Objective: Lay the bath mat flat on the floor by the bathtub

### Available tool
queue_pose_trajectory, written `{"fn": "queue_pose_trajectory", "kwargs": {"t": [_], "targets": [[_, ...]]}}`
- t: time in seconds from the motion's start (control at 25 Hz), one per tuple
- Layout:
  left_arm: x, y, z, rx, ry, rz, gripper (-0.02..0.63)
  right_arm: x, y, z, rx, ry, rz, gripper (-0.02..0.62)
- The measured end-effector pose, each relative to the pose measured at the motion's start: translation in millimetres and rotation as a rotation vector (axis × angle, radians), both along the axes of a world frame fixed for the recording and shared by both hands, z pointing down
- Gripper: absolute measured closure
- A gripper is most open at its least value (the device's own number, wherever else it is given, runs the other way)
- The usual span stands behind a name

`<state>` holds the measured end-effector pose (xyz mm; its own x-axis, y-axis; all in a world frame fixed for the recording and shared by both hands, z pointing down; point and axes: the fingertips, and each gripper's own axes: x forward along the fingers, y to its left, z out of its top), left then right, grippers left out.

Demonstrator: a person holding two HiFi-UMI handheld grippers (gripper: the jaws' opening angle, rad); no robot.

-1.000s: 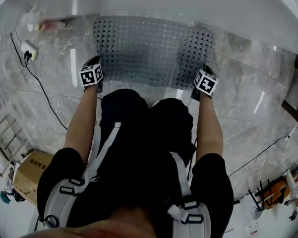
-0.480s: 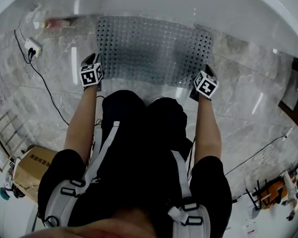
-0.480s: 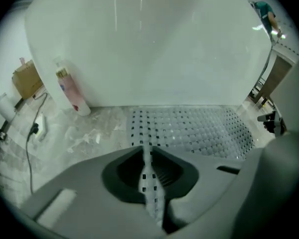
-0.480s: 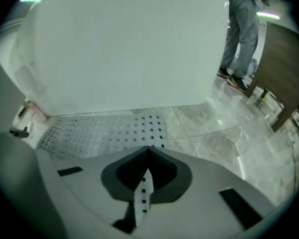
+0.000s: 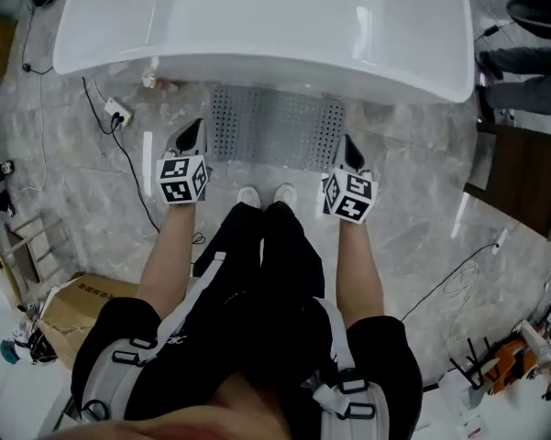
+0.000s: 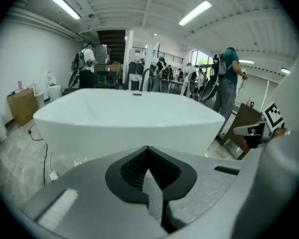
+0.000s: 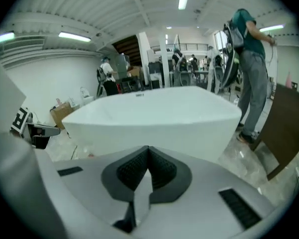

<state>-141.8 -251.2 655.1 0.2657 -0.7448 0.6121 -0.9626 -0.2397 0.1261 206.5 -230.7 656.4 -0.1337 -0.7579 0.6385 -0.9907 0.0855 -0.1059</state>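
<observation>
The only print is on the cardboard box (image 5: pixel 71 306) at near left, and it is too small to read. The person stands taller than a second ago, and both grippers have lifted off the bath mat (image 5: pixel 277 128). The mat lies flat on the floor, its far edge along the bathtub (image 5: pixel 257 26). The left gripper (image 5: pixel 192 134) and right gripper (image 5: pixel 349 150) hang just outside its near corners, jaws together and empty. A power strip (image 5: pixel 117 112) and its cable lie left of the mat; the floor to its right is bare.
</observation>
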Motion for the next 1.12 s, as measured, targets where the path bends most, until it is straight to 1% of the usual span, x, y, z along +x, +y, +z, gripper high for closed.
{"fn": "queue_pose_trajectory", "kwargs": {"t": [0.12, 0.16, 0.24, 0.36, 0.48, 0.56, 0.68, 0.76, 0.96, 1.12], "targets": [[17, -9, -147, 0.134, 0.031, 0.026, 0.604, -11, -9, -145, 0.175, -0.007, -0.019, 0.589], [23, -12, -192, 0.181, 0.042, 0.042, 0.604, -15, -12, -189, 0.232, -0.025, -0.023, 0.589], [31, -7, -275, 0.260, 0.068, 0.058, 0.604, -24, -7, -266, 0.316, -0.057, -0.032, 0.590], [44, -5, -377, 0.379, 0.088, 0.065, 0.604, -27, -5, -363, 0.424, -0.070, -0.020, 0.589], [66, -18, -454, 0.511, 0.067, 0.084, 0.604, -20, -21, -437, 0.543, -0.093, 0.009, 0.589], [80, -17, -481, 0.557, 0.053, 0.094, 0.604, -13, -23, -465, 0.586, -0.093, 0.011, 0.589], [92, -15, -499, 0.589, 0.047, 0.098, 0.604, -7, -23, -483, 0.629, -0.096, -0.008, 0.590], [91, -10, -500, 0.591, 0.040, 0.101, 0.604, -7, -19, -484, 0.637, -0.096, -0.014, 0.589], [73, 7, -501, 0.588, 0.026, 0.101, 0.604, -18, -8, -490, 0.647, -0.109, -0.015, 0.589], [82, 31, -499, 0.589, 0.021, 0.114, 0.604, -15, 14, -484, 0.644, -0.111, -0.020, 0.589]]}}
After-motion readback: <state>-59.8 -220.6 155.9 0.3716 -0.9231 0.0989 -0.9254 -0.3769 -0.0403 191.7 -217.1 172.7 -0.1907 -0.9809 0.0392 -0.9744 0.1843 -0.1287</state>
